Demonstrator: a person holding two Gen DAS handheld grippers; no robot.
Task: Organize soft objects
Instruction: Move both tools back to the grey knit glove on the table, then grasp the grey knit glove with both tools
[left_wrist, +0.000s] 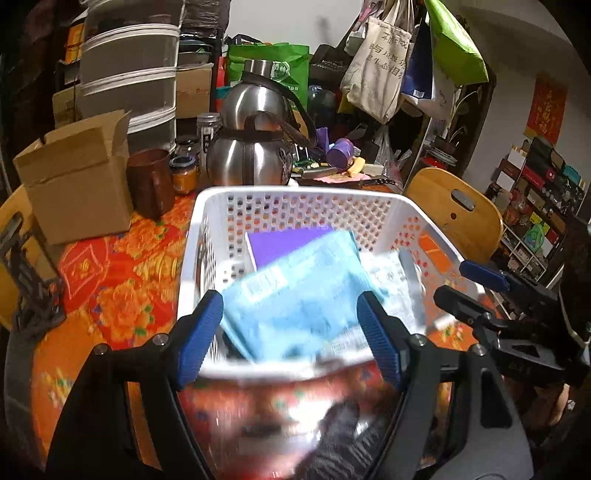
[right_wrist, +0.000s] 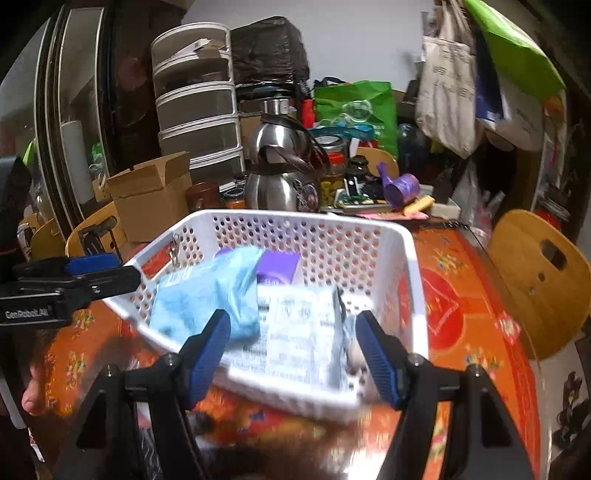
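Hovering over the white basket, both grippers wide open

Hanging just in front of the white perforated basket (left_wrist: 295, 206), near its front rim: left gripper (left_wrist: 291, 332), blue pads (left_wrist: 201, 332) spread wide, gripping nothing. Lying inside the basket, toward its left side and seen between those pads: a light blue soft pack (left_wrist: 299, 291), blurred. Tucked behind that pack, toward the basket's back wall: a purple box (left_wrist: 284, 242). Filling the basket's right half: a white printed packet (right_wrist: 295, 332), print too blurred to read. Poised at the basket's front right: right gripper (right_wrist: 293, 358), jaws likewise parted wide and empty. Standing behind the basket on the orange floral tablecloth (left_wrist: 122, 295): a steel kettle (left_wrist: 247, 158) and, further left, a cardboard box (left_wrist: 74, 177).
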